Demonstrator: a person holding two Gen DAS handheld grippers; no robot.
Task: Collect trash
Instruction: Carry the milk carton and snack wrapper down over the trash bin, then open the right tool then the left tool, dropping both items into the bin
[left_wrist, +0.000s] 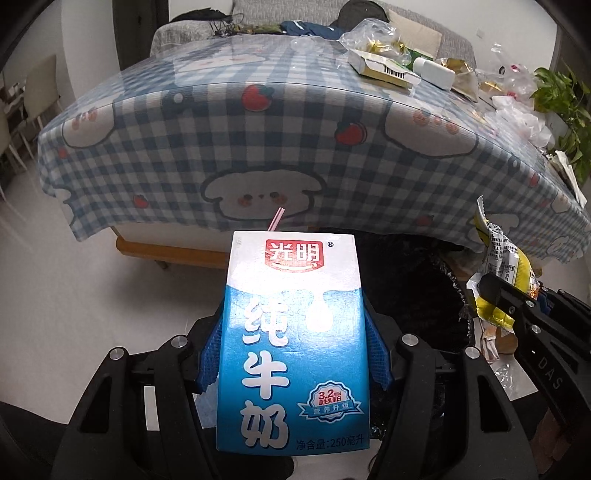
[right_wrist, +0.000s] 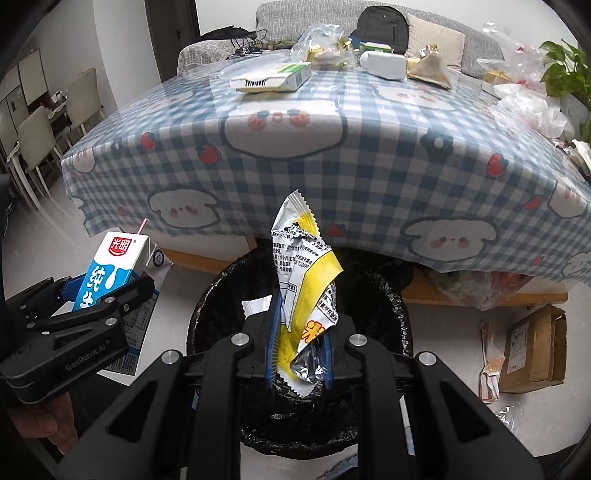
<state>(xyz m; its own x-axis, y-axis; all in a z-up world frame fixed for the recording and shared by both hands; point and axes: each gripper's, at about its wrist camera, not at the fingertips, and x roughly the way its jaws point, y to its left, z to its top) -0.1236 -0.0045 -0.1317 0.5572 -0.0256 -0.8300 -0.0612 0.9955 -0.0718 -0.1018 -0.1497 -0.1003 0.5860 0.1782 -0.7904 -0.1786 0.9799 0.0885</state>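
Note:
A blue and white milk carton (left_wrist: 291, 332) with a pink straw stands upright between the blue pads of my left gripper (left_wrist: 293, 354), which is shut on it; from the right wrist the carton (right_wrist: 110, 269) shows at the left, beside the bin. My right gripper (right_wrist: 299, 350) is shut on a crumpled yellow and white snack wrapper (right_wrist: 306, 280), held right over the black-lined trash bin (right_wrist: 391, 306). In the left wrist view the bin (left_wrist: 406, 295) lies just behind the carton, with the wrapper (left_wrist: 506, 266) and right gripper (left_wrist: 495, 291) at its right.
A table with a blue checked cloth (right_wrist: 332, 155) stands just beyond the bin, its far side strewn with a flat box (right_wrist: 273, 77), a white bottle (right_wrist: 382, 64), plastic bags (right_wrist: 532, 107) and foil wrappers. A cardboard box (right_wrist: 535, 347) and paper scraps lie on the floor at right.

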